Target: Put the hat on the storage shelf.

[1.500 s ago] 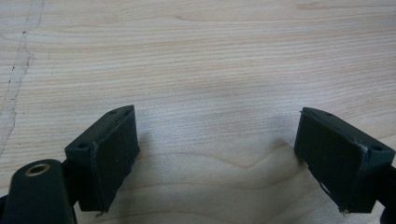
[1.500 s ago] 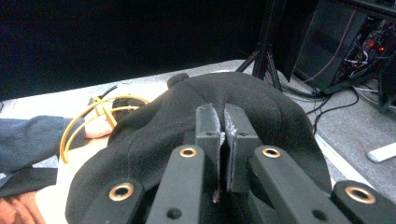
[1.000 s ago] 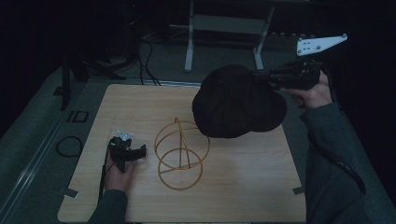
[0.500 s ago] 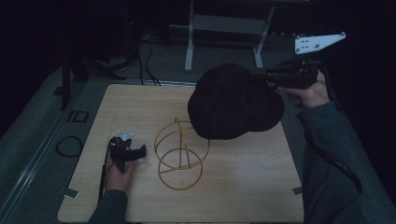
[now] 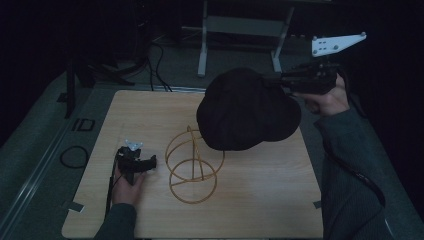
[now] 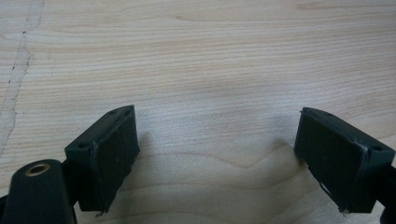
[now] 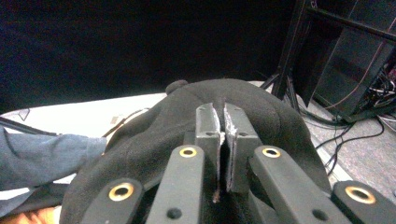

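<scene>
Your right tool [image 5: 267,80], clenched on the black fabric hat [image 5: 245,110], has carried it slightly leftward above the gold wire stand [image 5: 192,162]; lowering comes next. Your left tool [image 5: 150,162] rests released on the wooden surface [image 5: 260,190]

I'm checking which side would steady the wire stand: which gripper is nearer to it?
Left. The left gripper rests open on the table just left of the wire stand; the right gripper is up high, shut on the black hat.
</scene>
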Motion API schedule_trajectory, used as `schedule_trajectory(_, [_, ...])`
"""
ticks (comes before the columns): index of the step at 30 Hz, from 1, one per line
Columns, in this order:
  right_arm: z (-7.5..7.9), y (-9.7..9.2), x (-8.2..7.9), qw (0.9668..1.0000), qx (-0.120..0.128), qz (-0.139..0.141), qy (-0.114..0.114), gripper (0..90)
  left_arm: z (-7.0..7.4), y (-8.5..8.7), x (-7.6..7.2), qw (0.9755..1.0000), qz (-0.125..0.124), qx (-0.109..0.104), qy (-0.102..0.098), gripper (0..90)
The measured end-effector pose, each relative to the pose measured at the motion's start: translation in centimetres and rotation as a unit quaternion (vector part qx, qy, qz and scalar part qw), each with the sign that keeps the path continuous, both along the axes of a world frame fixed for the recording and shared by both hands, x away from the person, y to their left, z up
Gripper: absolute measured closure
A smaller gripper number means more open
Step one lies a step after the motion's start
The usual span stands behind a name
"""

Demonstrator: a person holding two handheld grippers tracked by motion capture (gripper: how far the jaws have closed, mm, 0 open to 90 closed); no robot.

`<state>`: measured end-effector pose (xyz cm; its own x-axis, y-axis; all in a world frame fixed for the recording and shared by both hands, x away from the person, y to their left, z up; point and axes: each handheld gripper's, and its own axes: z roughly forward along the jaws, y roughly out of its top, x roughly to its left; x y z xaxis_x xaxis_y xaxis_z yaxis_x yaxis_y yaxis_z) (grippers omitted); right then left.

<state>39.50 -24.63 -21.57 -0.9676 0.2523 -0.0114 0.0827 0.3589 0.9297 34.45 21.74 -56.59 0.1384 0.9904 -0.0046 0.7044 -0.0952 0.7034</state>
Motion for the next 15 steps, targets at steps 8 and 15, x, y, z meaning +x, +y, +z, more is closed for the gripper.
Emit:
schedule_trajectory(8, [0.0,0.5,0.0,0.9999,0.006,0.009,-0.001,86.0,0.0,0.0,0.0,1.0,0.0,0.0,0.0,13.2])
schedule_trajectory(15, [0.1,1.3,-0.2,0.9997,0.01,0.022,-0.002,86.0,0.0,0.0,0.0,1.0,0.0,0.0,0.0,13.2])
